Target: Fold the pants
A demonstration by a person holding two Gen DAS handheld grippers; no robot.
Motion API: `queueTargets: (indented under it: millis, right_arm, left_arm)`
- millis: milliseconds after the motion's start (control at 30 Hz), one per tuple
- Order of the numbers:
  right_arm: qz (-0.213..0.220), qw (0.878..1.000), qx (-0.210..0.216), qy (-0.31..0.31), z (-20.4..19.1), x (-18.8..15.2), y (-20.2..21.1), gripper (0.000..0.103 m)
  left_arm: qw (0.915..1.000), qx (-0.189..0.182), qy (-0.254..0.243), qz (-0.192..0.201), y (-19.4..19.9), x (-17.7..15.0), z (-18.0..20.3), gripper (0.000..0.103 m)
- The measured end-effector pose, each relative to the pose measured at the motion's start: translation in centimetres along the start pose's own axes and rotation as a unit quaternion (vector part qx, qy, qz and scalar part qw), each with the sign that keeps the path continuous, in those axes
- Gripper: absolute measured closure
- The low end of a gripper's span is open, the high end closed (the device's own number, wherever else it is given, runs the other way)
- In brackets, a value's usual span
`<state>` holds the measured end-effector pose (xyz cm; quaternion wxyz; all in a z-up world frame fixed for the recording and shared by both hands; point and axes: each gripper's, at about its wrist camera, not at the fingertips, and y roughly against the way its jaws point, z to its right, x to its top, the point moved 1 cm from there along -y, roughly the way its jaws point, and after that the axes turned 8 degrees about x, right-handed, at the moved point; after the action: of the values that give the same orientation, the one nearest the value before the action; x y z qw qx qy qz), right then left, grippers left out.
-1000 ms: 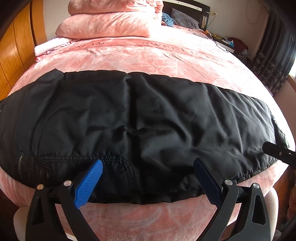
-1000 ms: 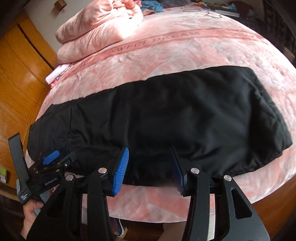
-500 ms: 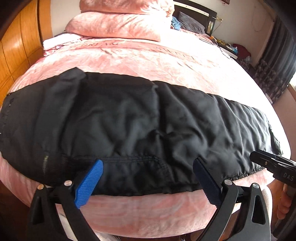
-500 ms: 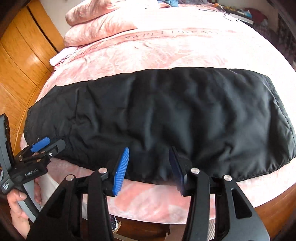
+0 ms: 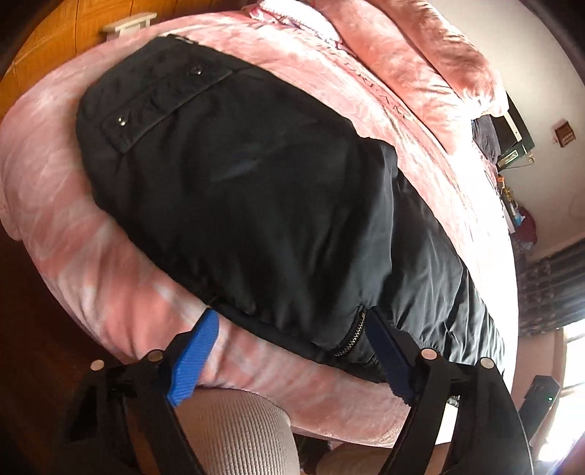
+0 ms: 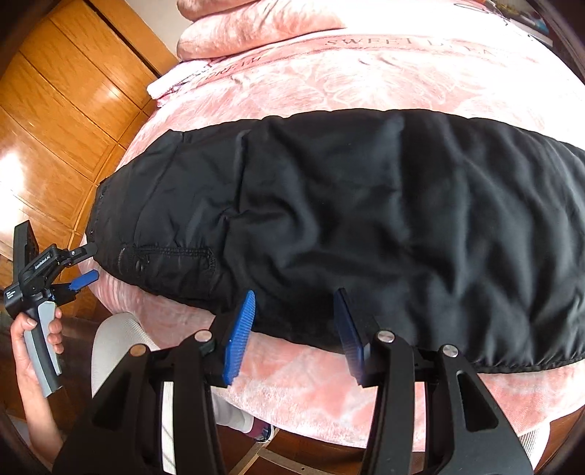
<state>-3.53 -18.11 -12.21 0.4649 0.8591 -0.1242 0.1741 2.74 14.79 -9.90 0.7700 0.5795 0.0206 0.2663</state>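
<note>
There, the black pants (image 6: 347, 226) lie flat across the pink bed (image 6: 365, 73). At their waist end the left claw (image 6: 86, 263) has just been narrowing, gripping nothing; farther along their near edge the right claw (image 6: 296, 336) hangs half-open, empty.

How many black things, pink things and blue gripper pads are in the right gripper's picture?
Black: 1, the black nylon pants
Pink: 2, the pink velvet bedspread and the folded pink blanket
Blue gripper pads: 3, two on the right gripper, one on the left gripper
Total: 6
</note>
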Motion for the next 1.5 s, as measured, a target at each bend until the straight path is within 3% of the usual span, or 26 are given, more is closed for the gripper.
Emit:
queueTargets:
  millis: [100, 267, 467, 567, 633, 733, 867, 1000, 1167, 1267, 1300, 1433, 1500]
  right_arm:
    - [-0.005, 1.000, 0.013, 0.018, -1.4, 0.2, -0.8, 0.057]
    - [-0.020, 0.998, 0.021, 0.058, -4.5, 0.9, -2.7, 0.057]
    - [-0.047, 0.997, 0.013, 0.067, -5.6, 1.4, -5.5, 0.057]
    - [-0.050, 0.996, 0.009, 0.069, -5.9, 1.4, -6.6, 0.055]
    - [-0.052, 0.996, 0.008, 0.074, -6.0, 1.2, -7.0, 0.052]
    - [-0.053, 0.995, 0.005, 0.080, -6.2, 1.0, -7.2, 0.051]
    - [-0.053, 0.995, 0.005, 0.080, -6.1, 0.8, -7.2, 0.050]
    - [-0.058, 0.996, 0.006, 0.074, -5.7, 0.7, -7.8, 0.049]
    - [-0.046, 0.996, 0.010, 0.070, -5.3, 0.8, -6.6, 0.049]
    - [-0.012, 0.999, 0.003, 0.051, -3.8, 1.1, -4.1, 0.049]
    - [-0.003, 0.999, -0.008, 0.045, -3.2, 1.0, -3.4, 0.049]
    - [0.017, 0.998, -0.055, 0.038, -1.4, 0.8, -1.5, 0.049]
    - [0.011, 0.998, -0.059, 0.028, -0.7, 0.5, -1.4, 0.049]
  left_arm:
    - [0.9993, -0.032, 0.006, -0.021, -1.1, 0.2, 0.2, 0.021]
    - [0.9988, -0.036, 0.009, -0.033, -2.2, 0.0, 0.1, 0.021]
    - [0.9957, -0.069, 0.049, -0.039, -3.5, 1.3, -1.0, 0.031]
    - [0.9955, -0.063, 0.061, -0.038, -3.8, 1.4, -1.6, 0.050]
    - [0.9962, -0.054, 0.061, -0.029, -3.4, 1.2, -2.0, 0.072]
    - [0.9966, -0.057, 0.059, -0.011, -2.5, 1.0, -2.7, 0.086]
    - [0.9978, -0.046, 0.044, 0.019, -1.2, 0.3, -2.4, 0.094]
    - [0.9994, -0.014, 0.031, -0.004, -3.2, 0.2, -2.7, 0.094]
    - [0.9979, 0.042, -0.033, 0.036, -0.6, 0.2, 0.2, 0.088]
    - [0.9919, 0.075, -0.068, 0.076, 1.3, -0.8, 3.0, 0.064]
    - [0.9895, 0.076, -0.084, 0.090, 1.6, -1.6, 4.3, 0.054]
    - [0.9832, 0.048, -0.144, 0.101, 1.1, -4.3, 10.1, 0.053]
    - [0.9794, 0.012, -0.184, 0.082, 0.0, -5.5, 12.9, 0.053]
